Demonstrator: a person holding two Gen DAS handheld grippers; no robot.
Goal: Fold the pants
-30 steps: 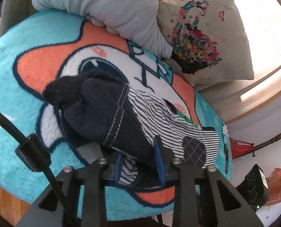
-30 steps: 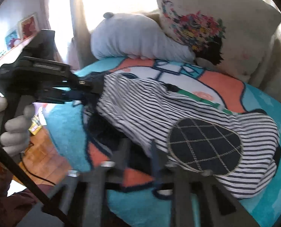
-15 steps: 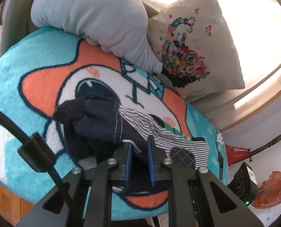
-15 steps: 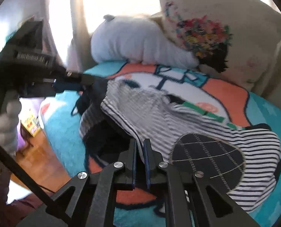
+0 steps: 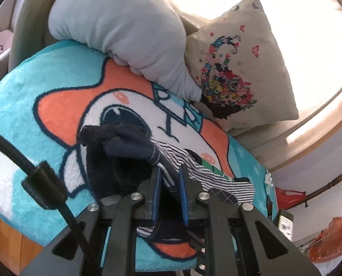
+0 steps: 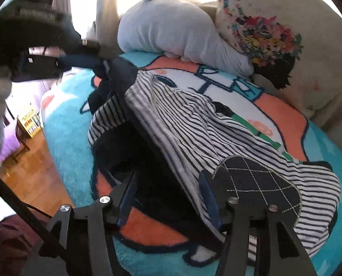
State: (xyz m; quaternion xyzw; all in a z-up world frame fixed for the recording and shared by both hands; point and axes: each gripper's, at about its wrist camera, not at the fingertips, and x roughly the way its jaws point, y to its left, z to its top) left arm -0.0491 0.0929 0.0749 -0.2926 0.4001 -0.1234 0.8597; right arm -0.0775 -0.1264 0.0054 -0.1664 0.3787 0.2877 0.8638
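Observation:
The pants (image 6: 194,133) are striped black and white with a dark lining and a quilted dark knee patch (image 6: 253,188). They lie bunched on a turquoise and orange cartoon blanket (image 6: 286,115). In the left wrist view the pants (image 5: 129,142) rise from the blanket into my left gripper (image 5: 169,177), which is shut on a fold of the fabric and lifts it. My left gripper also shows in the right wrist view (image 6: 88,55), holding the dark waistband end up. My right gripper (image 6: 171,195) is open, its jaws wide apart around the draped fabric.
A grey plush pillow (image 5: 124,27) and a cream floral cushion (image 5: 235,69) sit at the back of the blanket (image 5: 32,87). Wooden floor (image 6: 32,165) lies beyond the left edge. A red item (image 5: 288,195) and an orange bag (image 5: 332,239) lie on the floor to the right.
My right gripper has opened wide and let go of the striped fabric. My left gripper has lifted and pulled back with the pants in it.

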